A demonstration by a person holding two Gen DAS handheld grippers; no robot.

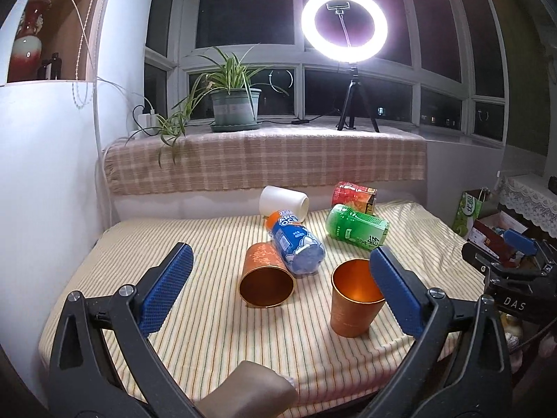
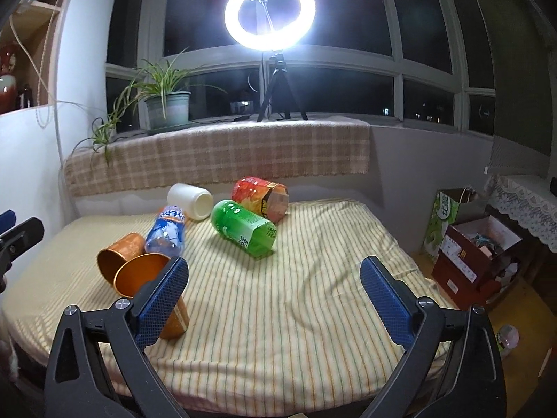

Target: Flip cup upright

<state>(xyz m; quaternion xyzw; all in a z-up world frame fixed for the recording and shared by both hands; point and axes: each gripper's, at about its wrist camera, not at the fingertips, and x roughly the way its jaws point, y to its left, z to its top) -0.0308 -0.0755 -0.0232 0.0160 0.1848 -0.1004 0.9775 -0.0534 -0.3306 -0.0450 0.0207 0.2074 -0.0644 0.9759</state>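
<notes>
— How are the claws held?
— Both the left gripper (image 1: 280,273) and right gripper (image 2: 274,284) are spread wide, nothing clasped. An upright copper cup (image 1: 353,301) is seen beside a toppled copper cup (image 1: 266,280).
— And the views?
— A cardboard box (image 2: 477,254) is shown fully only from the right wrist. The striped cloth (image 2: 278,299) is lit by a ring light (image 2: 269,12).

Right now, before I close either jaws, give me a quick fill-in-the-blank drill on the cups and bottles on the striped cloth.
1. The orange cup nearest the left gripper stands ____, mouth up.
2. The second orange cup lies on its ____, touching the blue bottle.
3. The left gripper and the right gripper both have their jaws ____, gripping nothing.
4. The white cup lies at the far edge, left of the ____ bottle.

Missing words: upright; side; open; green
</notes>
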